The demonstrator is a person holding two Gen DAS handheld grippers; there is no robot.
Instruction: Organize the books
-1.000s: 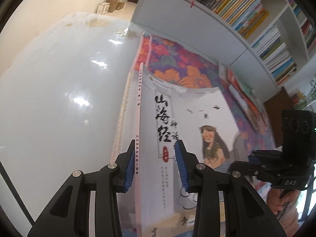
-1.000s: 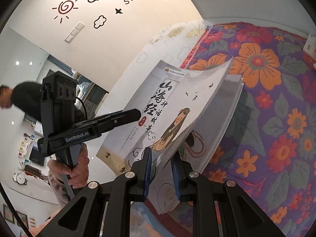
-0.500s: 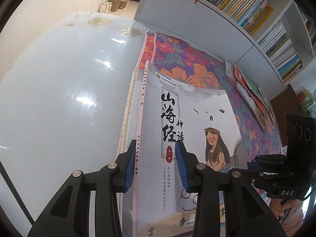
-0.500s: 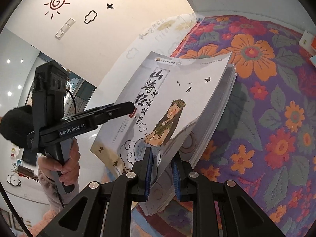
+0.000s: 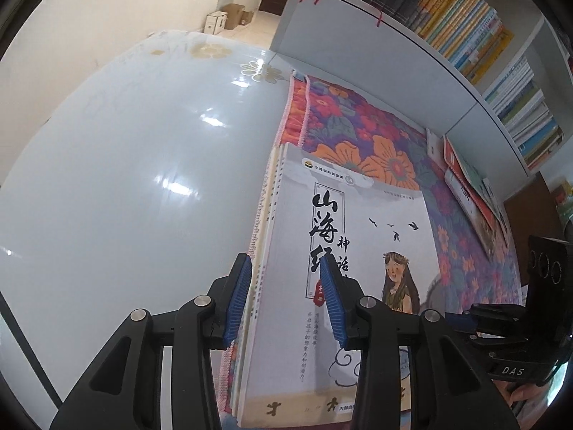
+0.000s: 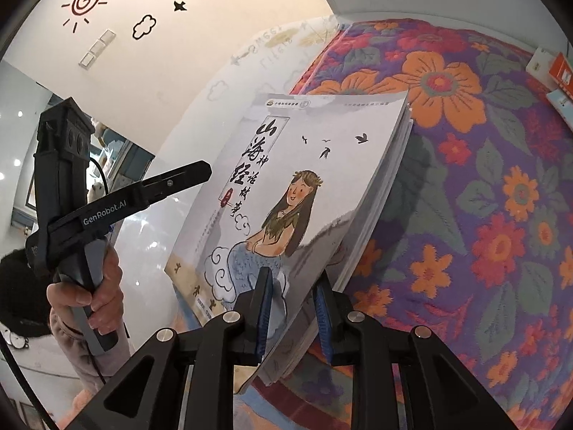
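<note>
We have the book [image 5: 343,279] lying on the floral cloth [image 5: 379,143], near its edge by the white table [image 5: 125,179], so it squares up with the books under it. Both jaws have just been opening: the left gripper [image 5: 284,304] straddles the spine, pads off; the right gripper [image 6: 292,317] loosens around the lower page corner, letting go.

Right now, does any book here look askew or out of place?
Yes. The top book sits crooked on the stack, its cover lifted and bowed. More books lie slumped against the bookshelf.
</note>
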